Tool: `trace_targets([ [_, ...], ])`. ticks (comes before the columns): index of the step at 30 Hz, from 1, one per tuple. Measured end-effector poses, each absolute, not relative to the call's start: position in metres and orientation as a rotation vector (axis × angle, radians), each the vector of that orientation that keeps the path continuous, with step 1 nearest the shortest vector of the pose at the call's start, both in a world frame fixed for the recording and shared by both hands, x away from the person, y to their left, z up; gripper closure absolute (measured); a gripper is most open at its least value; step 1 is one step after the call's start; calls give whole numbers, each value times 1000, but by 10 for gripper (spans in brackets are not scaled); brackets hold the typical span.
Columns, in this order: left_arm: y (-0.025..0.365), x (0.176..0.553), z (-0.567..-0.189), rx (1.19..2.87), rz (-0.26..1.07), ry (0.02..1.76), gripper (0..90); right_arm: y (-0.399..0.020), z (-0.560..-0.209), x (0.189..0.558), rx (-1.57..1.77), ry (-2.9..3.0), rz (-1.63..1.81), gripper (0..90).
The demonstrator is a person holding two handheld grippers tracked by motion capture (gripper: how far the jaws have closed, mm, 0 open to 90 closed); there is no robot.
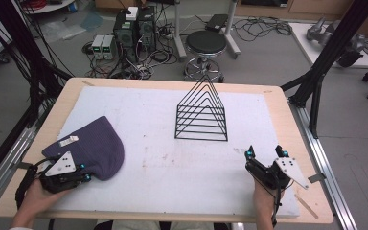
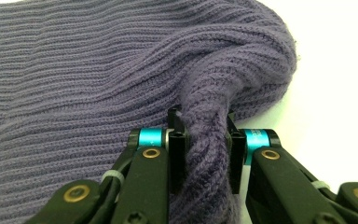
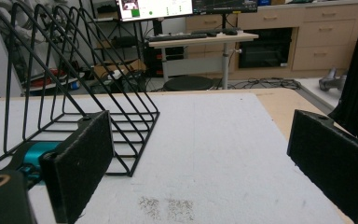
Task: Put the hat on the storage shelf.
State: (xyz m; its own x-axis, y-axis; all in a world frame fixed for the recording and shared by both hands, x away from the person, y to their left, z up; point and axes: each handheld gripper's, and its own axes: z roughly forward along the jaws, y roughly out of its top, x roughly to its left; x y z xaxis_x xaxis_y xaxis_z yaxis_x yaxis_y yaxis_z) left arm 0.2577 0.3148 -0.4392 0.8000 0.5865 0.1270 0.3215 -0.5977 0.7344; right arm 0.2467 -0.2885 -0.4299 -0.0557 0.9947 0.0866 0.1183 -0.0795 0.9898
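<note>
A purple knitted beanie (image 1: 92, 146) with a small white label lies on the white mat (image 1: 172, 172) at the left. My left gripper (image 1: 85, 172) is shut on a fold of the beanie's (image 2: 98, 70) edge, the ribbed knit bunched between the two pads (image 2: 176, 135). My right gripper (image 1: 266, 152) stands open near the table's front right, with nothing between its pads (image 3: 81, 158). A black wire rack (image 1: 201, 112) with triangular dividers stands upright at the middle back of the mat; in the right gripper view the rack (image 3: 70, 84) rises just beyond and left of the open jaws.
The mat covers a wooden table (image 1: 287, 120). Beyond the table's far edge are a round stool (image 1: 206, 45), computer towers (image 1: 134, 28) and loose cables on the floor. Black frame posts (image 1: 326, 52) flank the table.
</note>
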Motion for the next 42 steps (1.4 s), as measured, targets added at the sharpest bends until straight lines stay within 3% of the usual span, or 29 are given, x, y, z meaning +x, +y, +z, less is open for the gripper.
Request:
trace_targets([
  [10, 314, 257, -434, 2221, 486, 676, 770, -288, -430, 247, 1340, 1301, 1273, 64],
  [42, 293, 264, -376, 1919, 802, 664, 770, -284, -431, 248, 1331, 1331, 1279, 65],
])
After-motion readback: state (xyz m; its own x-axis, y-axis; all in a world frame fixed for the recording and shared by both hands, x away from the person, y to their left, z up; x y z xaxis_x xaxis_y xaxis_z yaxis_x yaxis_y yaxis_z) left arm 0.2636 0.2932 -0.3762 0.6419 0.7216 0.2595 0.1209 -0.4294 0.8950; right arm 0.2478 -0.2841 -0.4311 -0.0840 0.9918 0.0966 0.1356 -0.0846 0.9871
